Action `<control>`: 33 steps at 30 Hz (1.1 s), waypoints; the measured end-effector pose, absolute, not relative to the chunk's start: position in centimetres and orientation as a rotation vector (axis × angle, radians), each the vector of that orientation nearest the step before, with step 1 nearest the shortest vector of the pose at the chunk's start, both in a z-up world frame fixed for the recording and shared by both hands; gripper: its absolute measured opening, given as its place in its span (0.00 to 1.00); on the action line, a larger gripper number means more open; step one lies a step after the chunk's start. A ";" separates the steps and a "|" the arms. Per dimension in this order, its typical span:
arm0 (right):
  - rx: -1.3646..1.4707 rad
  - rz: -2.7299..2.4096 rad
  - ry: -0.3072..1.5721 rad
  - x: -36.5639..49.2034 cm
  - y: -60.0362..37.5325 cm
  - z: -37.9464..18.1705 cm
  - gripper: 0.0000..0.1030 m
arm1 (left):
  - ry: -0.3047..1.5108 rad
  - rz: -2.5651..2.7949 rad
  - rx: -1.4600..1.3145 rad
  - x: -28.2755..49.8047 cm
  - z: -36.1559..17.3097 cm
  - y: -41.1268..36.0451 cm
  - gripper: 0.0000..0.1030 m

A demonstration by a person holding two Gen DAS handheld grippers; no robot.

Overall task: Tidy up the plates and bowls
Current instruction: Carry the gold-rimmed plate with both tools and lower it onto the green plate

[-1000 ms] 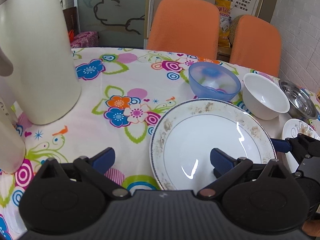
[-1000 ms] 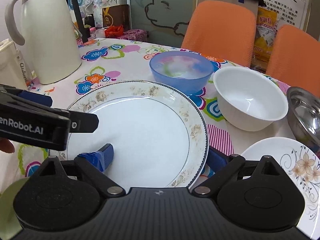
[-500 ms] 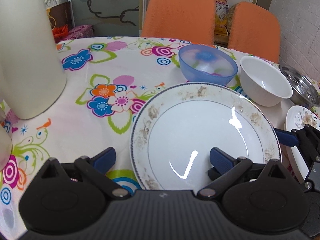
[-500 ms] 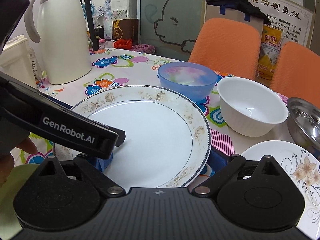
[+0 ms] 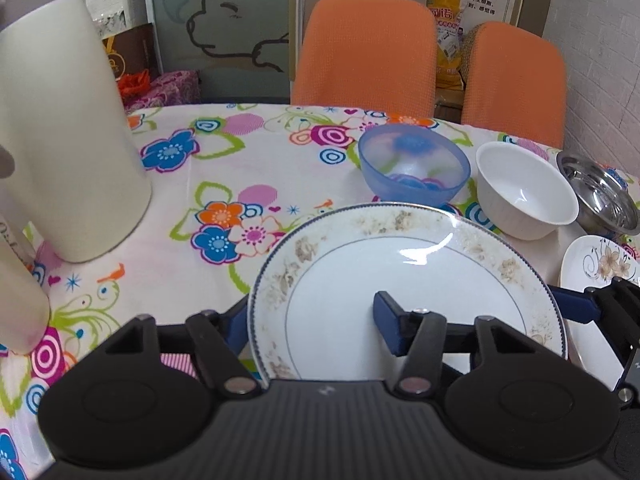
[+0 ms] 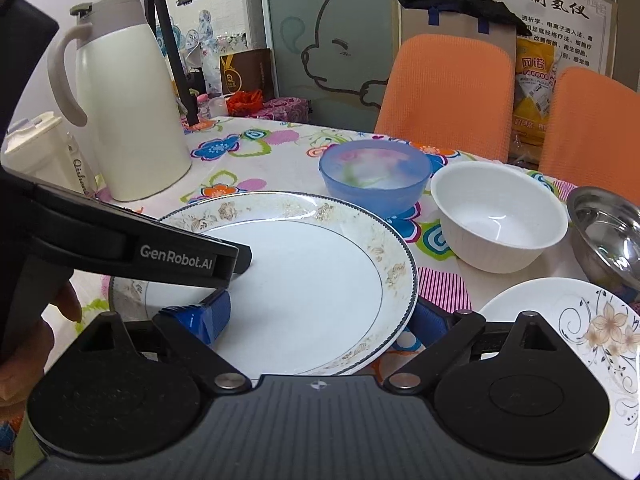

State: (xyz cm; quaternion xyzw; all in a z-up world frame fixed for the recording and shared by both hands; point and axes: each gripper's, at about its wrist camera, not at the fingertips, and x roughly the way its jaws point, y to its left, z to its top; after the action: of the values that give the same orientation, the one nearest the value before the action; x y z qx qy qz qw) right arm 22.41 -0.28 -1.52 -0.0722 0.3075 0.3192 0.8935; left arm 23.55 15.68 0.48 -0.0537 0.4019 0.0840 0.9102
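Large plate: round white ceramic plate w/ brown floral rim and thin blue edge line (image 5: 404,280), centre-lower frame in both views, lifted and tilted above the table; near rim low, far rim toward the bowls.
Left gripper: black two-finger tool w/ blue pads (image 5: 316,320), bottom of left view. Jaws closed down on the large plate's left rim; one blue pad on the plate's upper face, the other at the rim's outer/under side, mostly hidden.
Right gripper: same type (image 6: 320,316), bottom of right view. Jaws wide; left blue pad rests on the plate's upper face, right pad below/outside the right rim. Cannot tell if it is clamping.
Hand: person's fingers (image 6: 60,304) at left edge of right view, on the left tool body.
Blue bowl: translucent blue plastic bowl (image 5: 414,170), upright, centre frame, just beyond the plate's far rim.
White bowl: plain white ceramic bowl (image 5: 526,190), upright, just right of blue bowl.
Steel bowl: shiny metal bowl (image 5: 602,196), right edge, beside white bowl.
Small plate: white plate w/ beige flower print (image 6: 568,332), flat on table, lower right, near right gripper.
Jug: tall cream thermal jug w/ grey handle (image 6: 132,108), upper left, well apart from the plates.
Table: covered w/ white cloth, multicolour flower print (image 5: 240,184).
Background: two orange chairs (image 5: 368,48) behind the table.
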 end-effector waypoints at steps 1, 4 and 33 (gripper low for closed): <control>-0.153 0.662 0.627 22.2 -0.3 -1.2 0.79 | 0.820 0.172 -0.111 23.3 0.8 15.7 0.53; -0.153 0.664 0.605 21.6 -0.1 -0.7 0.79 | 0.798 0.175 -0.104 22.4 1.7 15.6 0.52; -0.070 0.668 0.658 7.6 -3.1 -2.2 0.79 | 0.835 0.138 -0.122 6.4 -0.2 13.1 0.50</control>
State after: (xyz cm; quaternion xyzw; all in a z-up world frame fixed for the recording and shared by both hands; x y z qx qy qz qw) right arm 7.59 -3.07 -2.16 -0.0337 0.3169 0.3217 0.8916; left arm 6.37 13.05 -0.19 -0.0592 0.4051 0.0668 0.9099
